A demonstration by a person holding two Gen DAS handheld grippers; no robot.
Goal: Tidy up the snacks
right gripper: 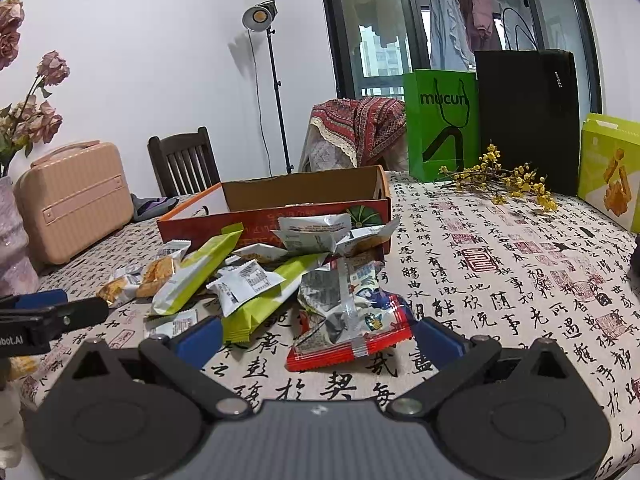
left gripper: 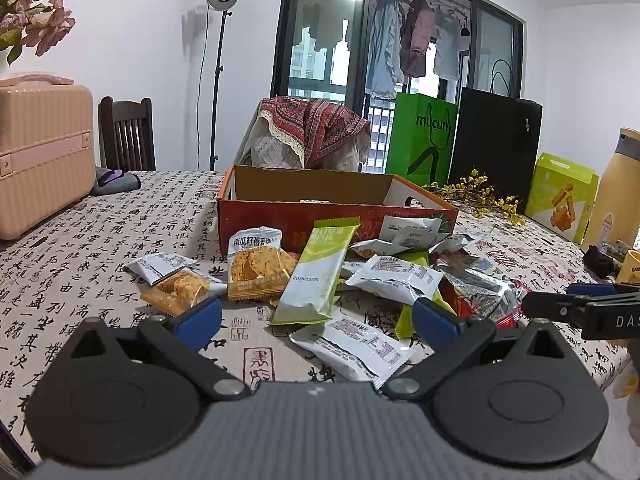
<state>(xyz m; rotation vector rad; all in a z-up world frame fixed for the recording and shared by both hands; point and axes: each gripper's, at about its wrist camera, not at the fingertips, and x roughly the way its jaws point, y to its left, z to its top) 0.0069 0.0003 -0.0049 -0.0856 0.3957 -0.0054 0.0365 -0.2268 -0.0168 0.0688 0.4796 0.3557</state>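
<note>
The left gripper is held wide open above the tablecloth, nothing being gripped; a white snack packet lies between and just beyond its blue fingertips. The right gripper is likewise spread wide and empty, with a red-edged packet lying flat between its fingers. Farther out, the pile of snacks is seen loose on the cloth: a long green bar tilted against the heap, an orange cracker pack to its left, and white packets scattered around. Just beyond the pile, touching its far side, an open orange cardboard box is set. At the far right a green paper bag and a black bag stand upright, with a pink case at the left.
</note>
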